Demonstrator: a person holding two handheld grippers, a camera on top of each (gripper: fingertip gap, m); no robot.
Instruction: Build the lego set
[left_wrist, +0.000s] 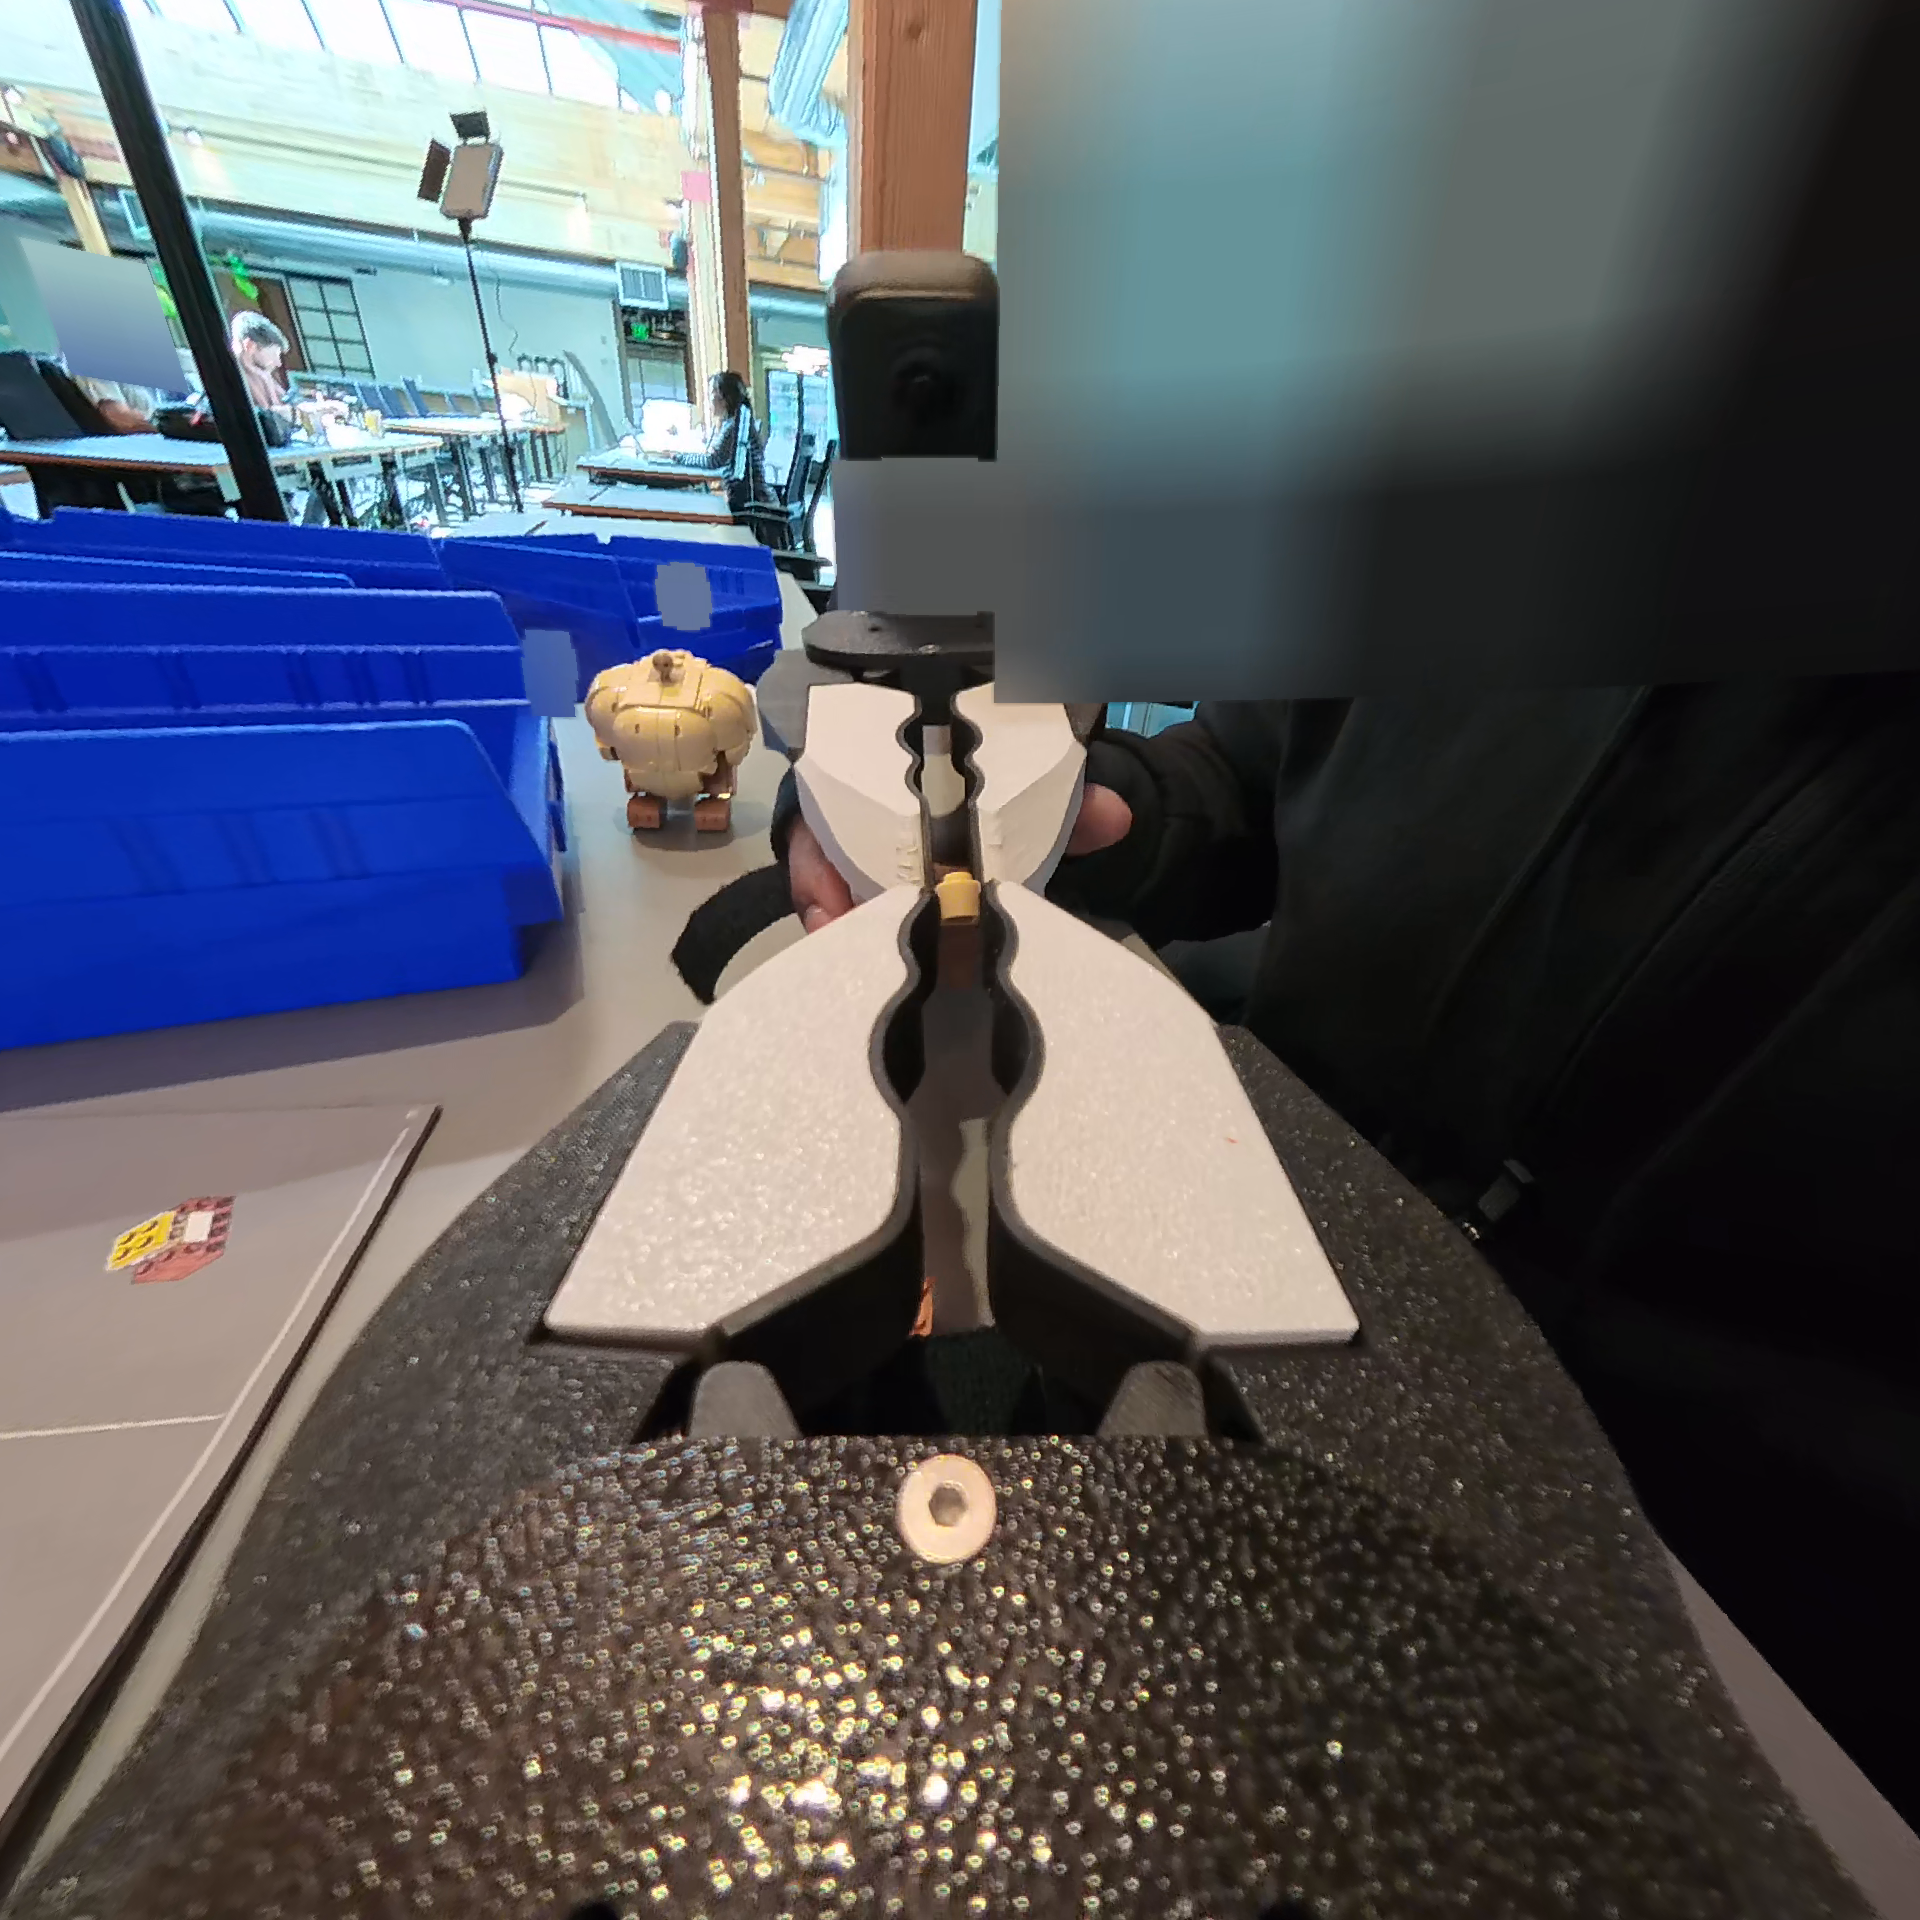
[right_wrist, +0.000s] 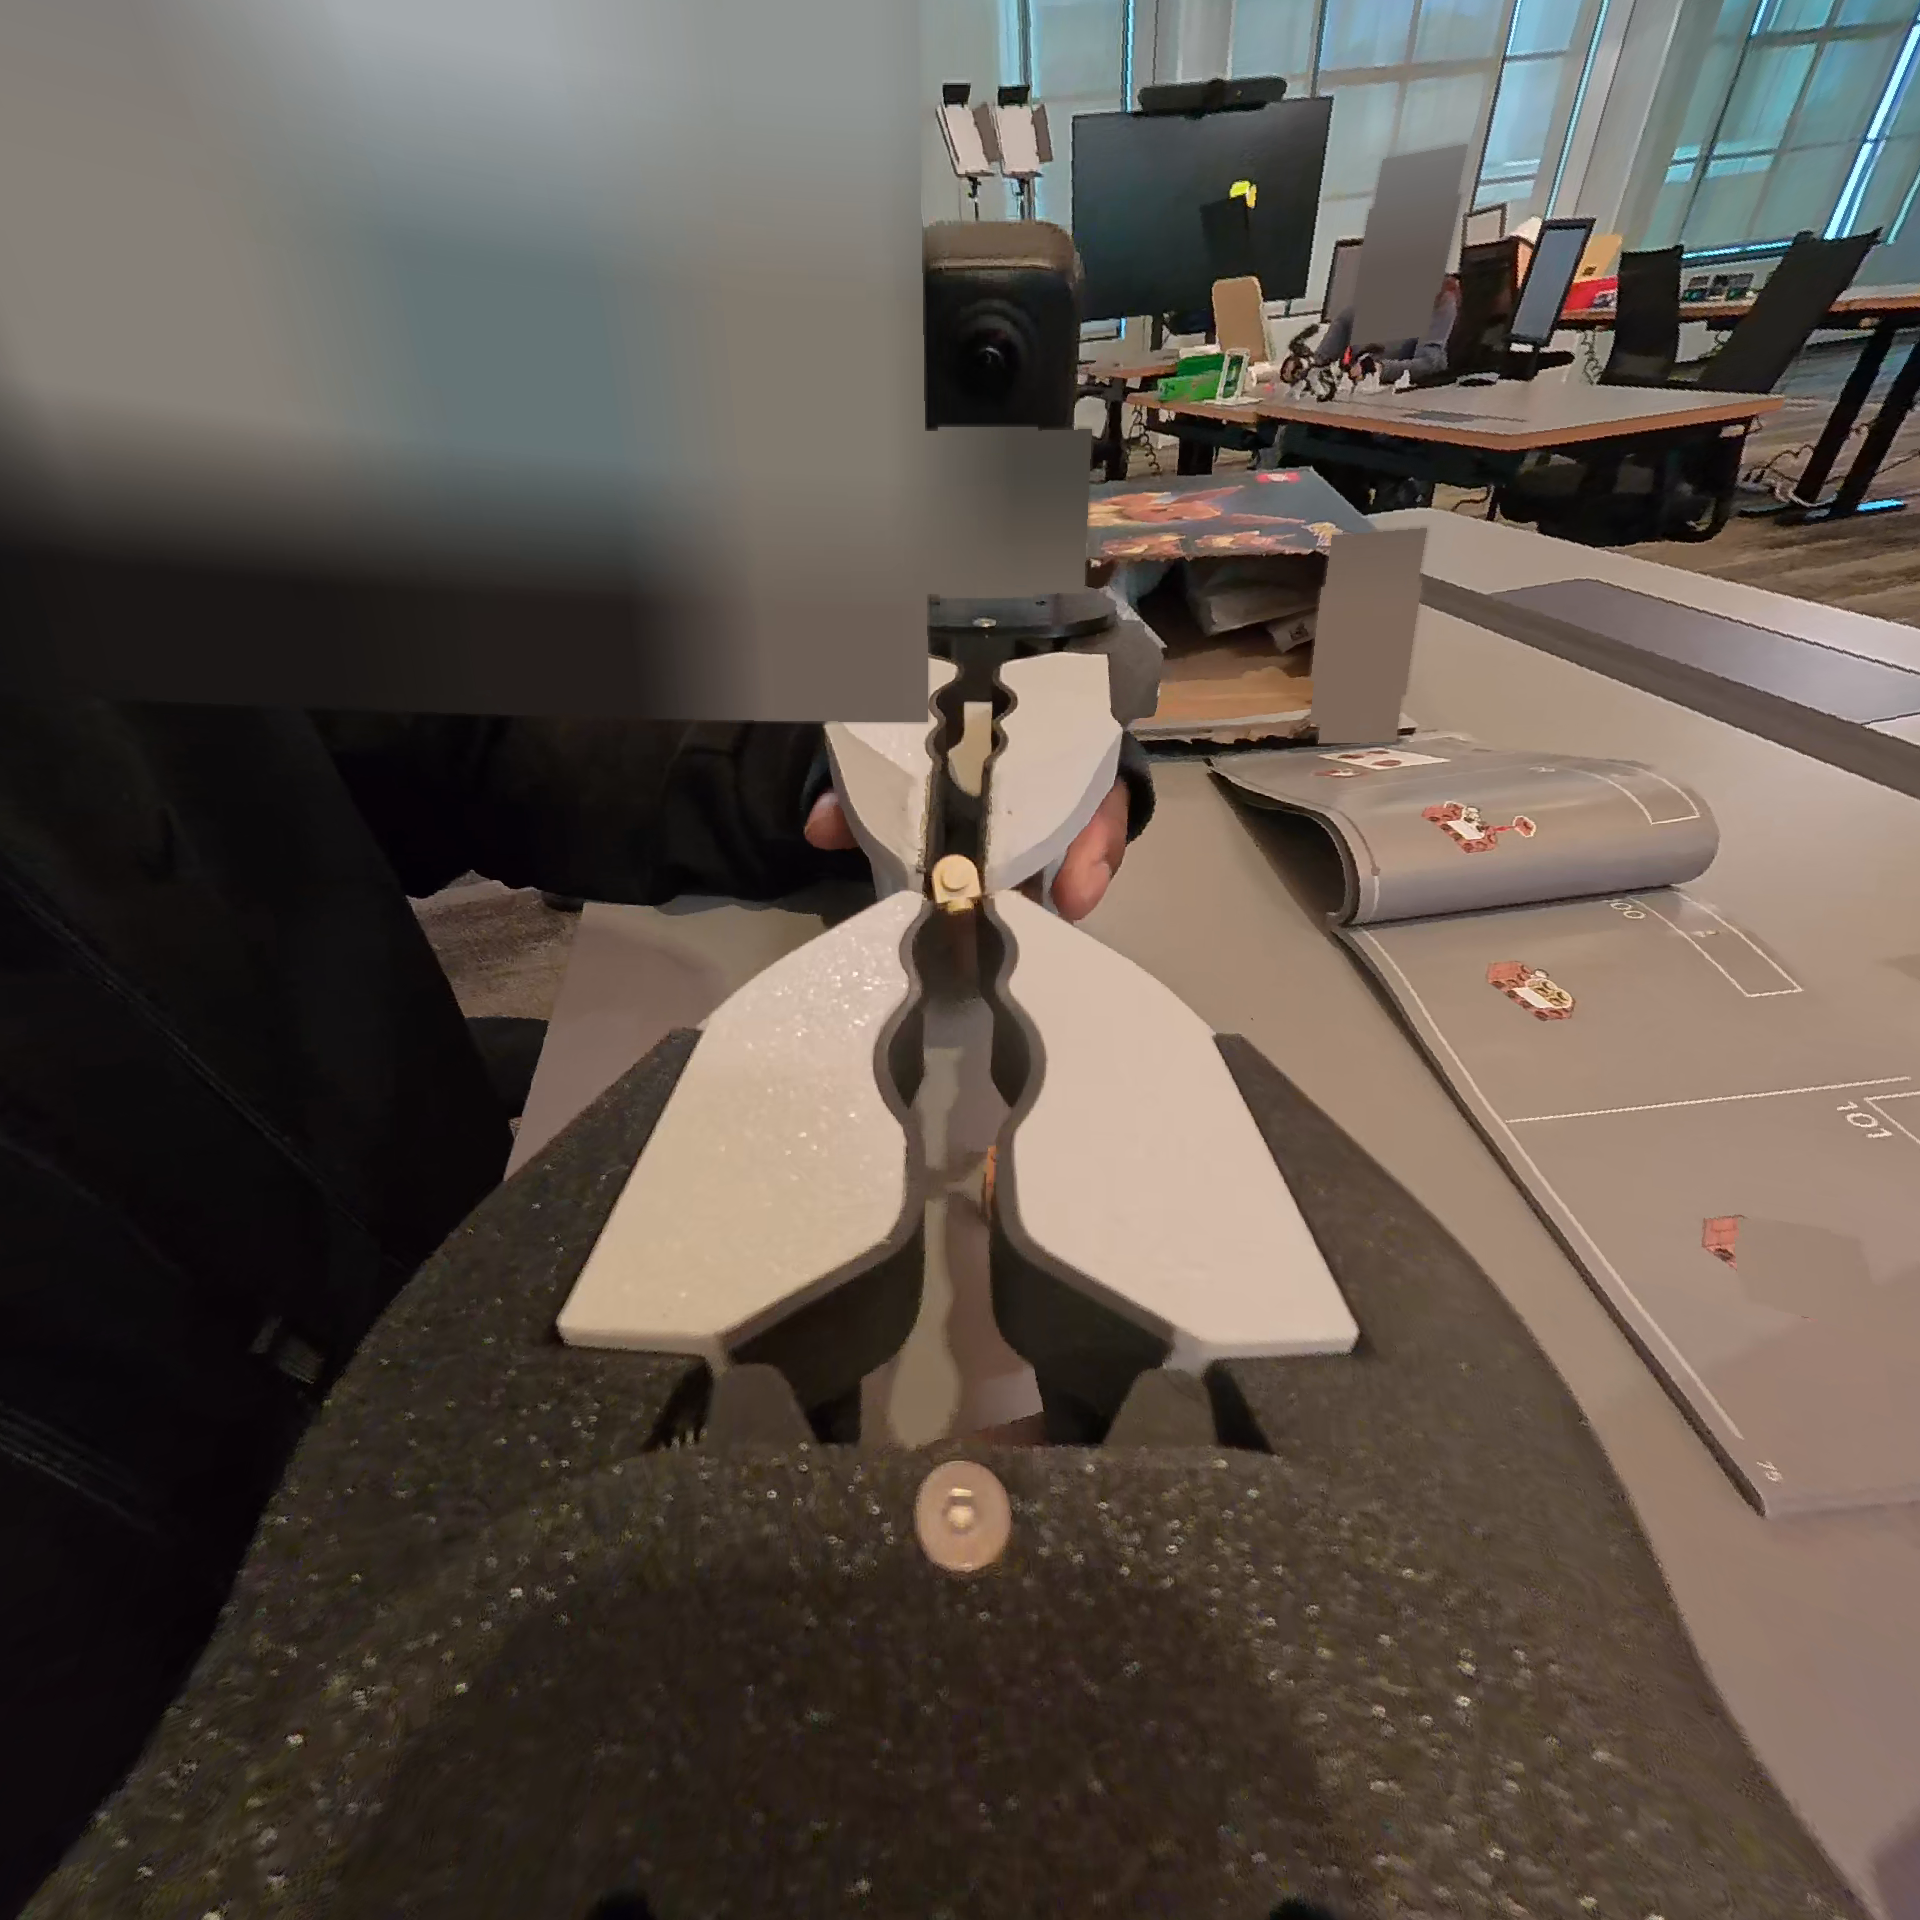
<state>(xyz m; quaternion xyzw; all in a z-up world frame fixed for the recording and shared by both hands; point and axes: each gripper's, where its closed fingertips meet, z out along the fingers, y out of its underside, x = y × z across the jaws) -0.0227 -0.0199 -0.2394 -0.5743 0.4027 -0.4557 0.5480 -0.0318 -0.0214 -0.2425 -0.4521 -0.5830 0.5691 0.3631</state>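
Above the grey table (right_wrist: 1558, 644), the left hand-held gripper (left_wrist: 958, 902) and right hand-held gripper (right_wrist: 954, 896) point tip to tip, long axes in one line. Between the tips sits a small tan studded brick (left_wrist: 957, 898) with a brown piece (left_wrist: 960, 961) attached. Each has its jaws narrowed onto this assembly from opposite ends.

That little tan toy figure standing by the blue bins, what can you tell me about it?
The tan toy figure looks built from small plastic bricks: a rounded, bulging cream-tan body with a small knob on top and two short reddish-brown blocky feet. It stands upright on the grey table, just right of the blue bins, apart from them. Nothing touches it; neither hand-held gripper is at it.
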